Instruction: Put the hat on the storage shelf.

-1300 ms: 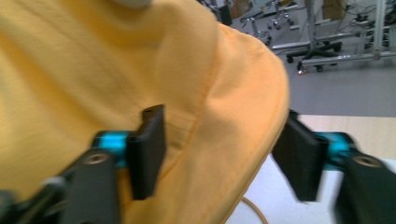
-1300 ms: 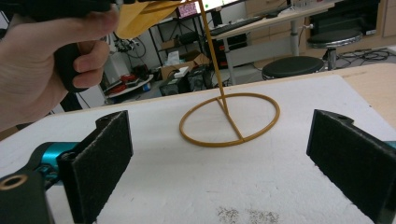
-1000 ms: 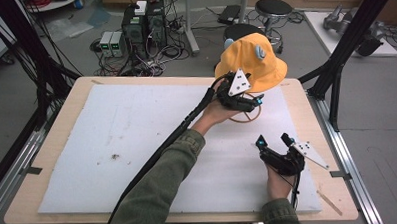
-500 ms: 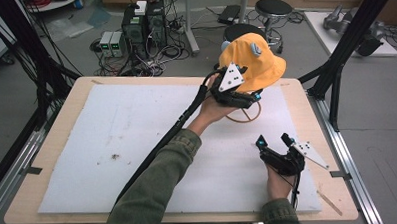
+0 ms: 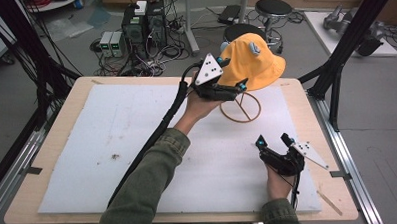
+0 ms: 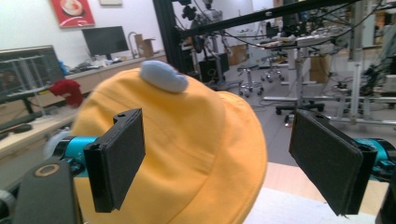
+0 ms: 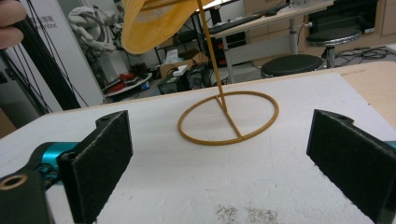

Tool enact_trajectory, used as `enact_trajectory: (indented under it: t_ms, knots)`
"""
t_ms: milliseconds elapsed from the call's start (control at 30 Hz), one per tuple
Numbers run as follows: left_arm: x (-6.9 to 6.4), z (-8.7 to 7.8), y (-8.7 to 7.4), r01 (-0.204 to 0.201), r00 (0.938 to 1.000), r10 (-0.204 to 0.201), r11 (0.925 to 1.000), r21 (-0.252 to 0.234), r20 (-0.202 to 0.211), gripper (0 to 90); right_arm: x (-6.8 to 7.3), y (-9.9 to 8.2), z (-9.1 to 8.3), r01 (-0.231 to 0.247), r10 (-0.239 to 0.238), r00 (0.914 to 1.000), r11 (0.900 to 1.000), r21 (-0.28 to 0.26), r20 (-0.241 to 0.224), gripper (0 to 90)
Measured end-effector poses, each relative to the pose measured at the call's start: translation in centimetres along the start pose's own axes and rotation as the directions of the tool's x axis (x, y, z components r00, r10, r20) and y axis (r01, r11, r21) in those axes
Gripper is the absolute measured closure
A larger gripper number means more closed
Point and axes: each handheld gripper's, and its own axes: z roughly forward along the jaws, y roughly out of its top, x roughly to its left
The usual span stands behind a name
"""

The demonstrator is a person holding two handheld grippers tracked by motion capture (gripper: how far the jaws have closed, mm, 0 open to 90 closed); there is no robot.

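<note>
A yellow bucket hat (image 5: 255,65) with pale blue patches sits atop a thin wire stand whose ring base (image 5: 240,109) rests on the white mat. My left gripper (image 5: 233,74) is raised at the hat's left side, open. In the left gripper view its jaws stand wide apart (image 6: 219,158) with the hat (image 6: 187,140) close in front of and partly between them. My right gripper (image 5: 273,139) rests low on the mat at the front right, open. The right gripper view (image 7: 224,163) looks at the ring base (image 7: 229,116) and the hat's underside (image 7: 154,23).
A white foam mat (image 5: 112,135) covers most of the wooden table (image 5: 299,103). Black frame posts (image 5: 335,72) stand at the right and left edges. Computers, cables and stools are on the floor behind the table.
The hat went from lying low and wide to sitting higher and rounder on the stand. My left gripper drew back to the left and up. The right gripper stayed put.
</note>
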Motion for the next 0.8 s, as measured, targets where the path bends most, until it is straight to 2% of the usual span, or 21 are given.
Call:
enact_trajectory:
  t_ms: [200,333,400,533,667,800]
  knots:
    - [1.3,-1.7,0.1,0.009,0.9986,-0.010,0.9999,-0.005,-0.051,18.7,0.0,0.0,0.0,0.004,-0.004,1.0000,1.0000,0.003,-0.002,5.8]
    - [2.2,-3.1,-0.3,-0.004,0.9949,0.005,1.0000,0.007,-0.100,18.7,0.0,0.0,0.0,0.003,-0.003,1.0000,1.0000,0.003,0.000,5.8]
    - [2.6,-3.8,-0.7,0.004,0.9928,-0.003,1.0000,0.008,-0.120,18.7,0.1,0.0,0.0,0.000,0.000,1.0000,1.0000,0.003,0.000,5.8]
    - [3.5,-5.5,-1.1,0.028,0.9867,-0.026,0.9996,0.006,-0.161,18.7,0.1,-0.1,0.1,0.004,-0.004,1.0000,1.0000,0.005,-0.001,5.8]
    - [4.5,-7.4,-1.4,0.057,0.9784,-0.057,0.9984,-0.006,-0.199,18.7,0.1,-0.1,0.1,0.000,0.000,1.0000,1.0000,0.003,0.000,5.8]
    - [5.1,-8.9,-1.9,0.071,0.9700,-0.070,0.9975,-0.005,-0.233,18.7,0.1,-0.1,0.1,0.009,-0.009,1.0000,0.9999,0.005,0.000,5.8]
